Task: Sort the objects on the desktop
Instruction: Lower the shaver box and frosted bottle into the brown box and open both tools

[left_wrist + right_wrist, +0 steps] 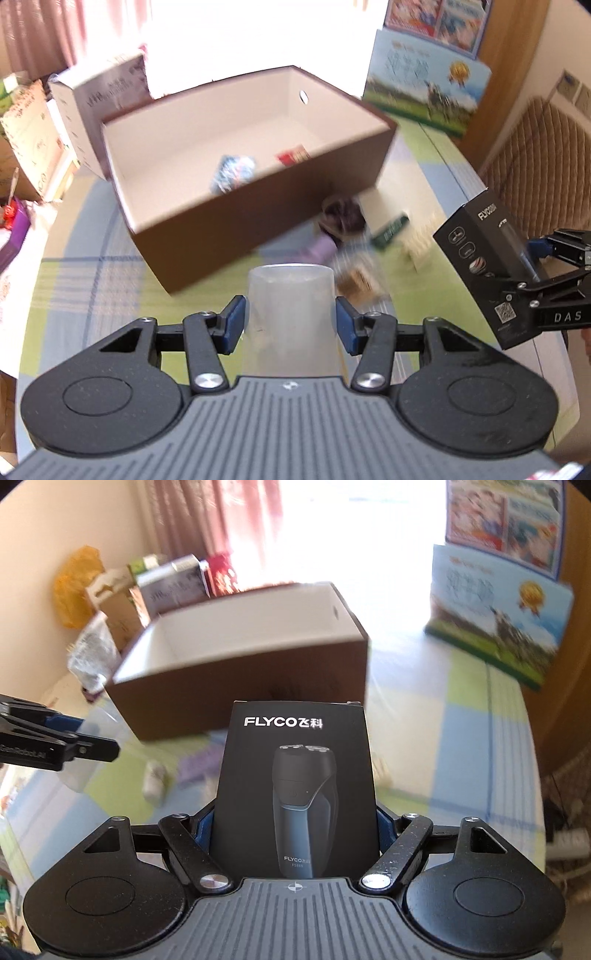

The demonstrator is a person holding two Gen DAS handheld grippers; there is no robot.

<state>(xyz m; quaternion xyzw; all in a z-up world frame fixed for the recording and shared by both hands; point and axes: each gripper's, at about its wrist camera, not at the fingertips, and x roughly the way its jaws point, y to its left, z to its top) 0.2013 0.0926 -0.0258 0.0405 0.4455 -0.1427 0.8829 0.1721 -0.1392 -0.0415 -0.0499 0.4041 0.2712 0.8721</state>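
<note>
Left tongs [290, 325] pinching a clear cup [291, 314] and right tongs [295, 834] pinching the shaver box [295, 790] risk colliding above the brown box [221, 221] at twelve o'clock.

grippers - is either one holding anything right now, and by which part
Both are. The left gripper grips a translucent plastic cup by its side walls; the right gripper clamps the black shaver box across its lower side edges.
</note>
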